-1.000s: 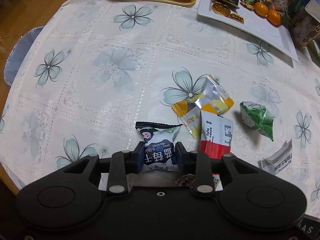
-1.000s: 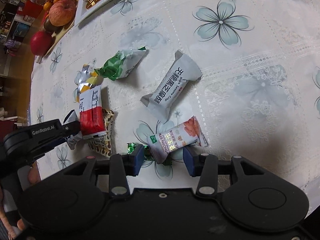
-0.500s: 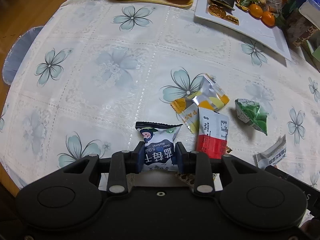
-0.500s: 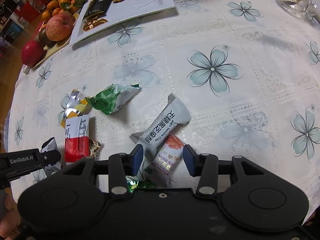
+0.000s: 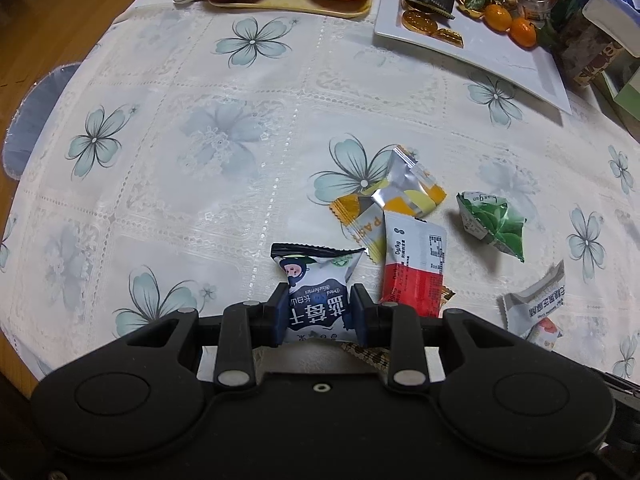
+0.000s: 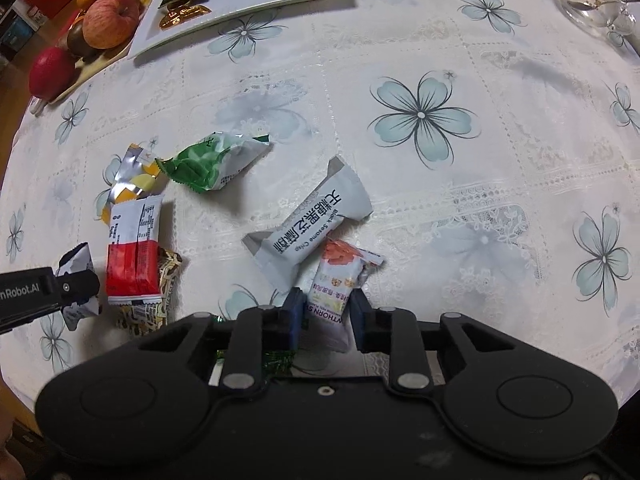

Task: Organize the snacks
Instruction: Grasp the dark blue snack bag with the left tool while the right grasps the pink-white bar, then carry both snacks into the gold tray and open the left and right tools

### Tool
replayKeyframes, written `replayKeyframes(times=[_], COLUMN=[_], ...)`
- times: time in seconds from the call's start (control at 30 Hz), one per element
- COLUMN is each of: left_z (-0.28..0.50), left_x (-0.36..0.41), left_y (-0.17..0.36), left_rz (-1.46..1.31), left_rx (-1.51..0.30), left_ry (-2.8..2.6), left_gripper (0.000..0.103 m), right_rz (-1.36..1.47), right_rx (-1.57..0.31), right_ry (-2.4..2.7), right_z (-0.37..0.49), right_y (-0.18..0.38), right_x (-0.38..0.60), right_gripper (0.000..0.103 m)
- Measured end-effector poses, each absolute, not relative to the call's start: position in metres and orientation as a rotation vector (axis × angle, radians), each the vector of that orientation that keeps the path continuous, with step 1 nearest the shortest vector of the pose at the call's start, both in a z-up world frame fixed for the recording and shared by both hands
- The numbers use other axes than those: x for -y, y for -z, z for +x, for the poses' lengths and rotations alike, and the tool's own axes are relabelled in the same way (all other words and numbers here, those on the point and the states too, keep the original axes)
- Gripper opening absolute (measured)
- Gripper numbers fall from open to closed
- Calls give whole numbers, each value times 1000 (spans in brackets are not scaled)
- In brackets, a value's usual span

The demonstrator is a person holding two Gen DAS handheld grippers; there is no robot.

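Note:
My left gripper [image 5: 319, 312] is shut on a blue-and-white dried blueberry packet [image 5: 316, 292], held low over the table. My right gripper [image 6: 325, 316] is shut on a white hawthorn snack packet [image 6: 338, 284] with an orange top. Loose on the floral tablecloth lie a red-and-white packet [image 5: 414, 264], a yellow-and-silver packet [image 5: 396, 196], a green packet [image 5: 490, 224] and a grey sesame crisp packet [image 6: 308, 228]. A patterned brown packet [image 6: 160, 296] lies under the red one. The left gripper [image 6: 68, 286] also shows in the right wrist view.
A white rectangular plate [image 5: 500, 56] with gold coins, a dark packet and small oranges sits at the back. A yellow tray [image 5: 288, 4] holds apples. Boxes and jars [image 5: 588, 40] stand at the far right. A glass bowl [image 6: 592, 0] stands far right.
The right gripper has closed onto the hawthorn packet and drawn it beside the grey packet. The left gripper keeps its hold on the blueberry packet and has shifted a little.

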State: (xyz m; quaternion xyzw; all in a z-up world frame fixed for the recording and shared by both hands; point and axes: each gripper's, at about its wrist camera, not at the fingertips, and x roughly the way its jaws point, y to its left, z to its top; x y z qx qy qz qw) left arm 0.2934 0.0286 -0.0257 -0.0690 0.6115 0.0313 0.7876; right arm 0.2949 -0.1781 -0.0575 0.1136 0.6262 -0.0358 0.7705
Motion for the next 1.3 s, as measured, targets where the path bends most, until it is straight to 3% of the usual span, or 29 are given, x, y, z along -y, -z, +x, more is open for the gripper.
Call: replayKeyframes(times=[0.33, 0.83, 1.3], left_z=[277, 166, 63], left_x=[-29, -10, 5], left_y=[9, -23, -13], left_rz=[-119, -59, -87], left_rx=[-1250, -998, -935], left_ry=[-49, 84, 152], left_gripper=[40, 40, 40], right_rz=[198, 308, 363], right_rx=[-1279, -889, -880], right_ry=[56, -35, -4], right_z=[279, 190, 62], right_y=[37, -38, -22], right_x=[183, 216, 224], right_gripper=[21, 21, 21])
